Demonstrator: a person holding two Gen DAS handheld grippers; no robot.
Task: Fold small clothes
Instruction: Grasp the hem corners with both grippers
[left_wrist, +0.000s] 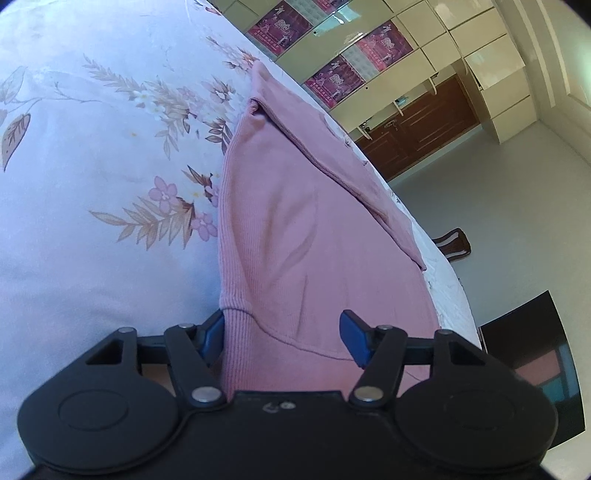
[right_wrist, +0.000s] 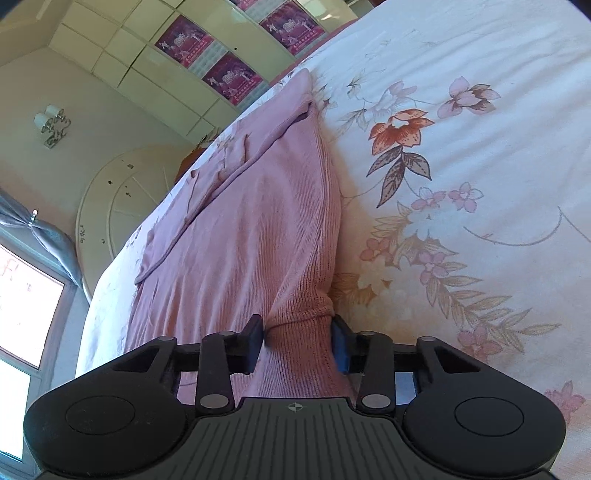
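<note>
A pink ribbed knit garment (left_wrist: 295, 221) lies on a floral bedsheet (left_wrist: 92, 166), with a sleeve folded across its far part. My left gripper (left_wrist: 282, 336) is open, its blue pads wide apart around the garment's near ribbed hem corner. In the right wrist view the same garment (right_wrist: 251, 229) stretches away from me. My right gripper (right_wrist: 297, 343) has its jaws partly closed with a bunched ribbed corner of the garment between them; the pads touch the cloth on both sides.
The bed's edge (left_wrist: 436, 251) runs along the garment's right side in the left wrist view, with the floor and a dark chair (left_wrist: 454, 245) beyond. Cream cabinets with purple posters (right_wrist: 229, 77) stand behind. A window (right_wrist: 22, 295) is at the left.
</note>
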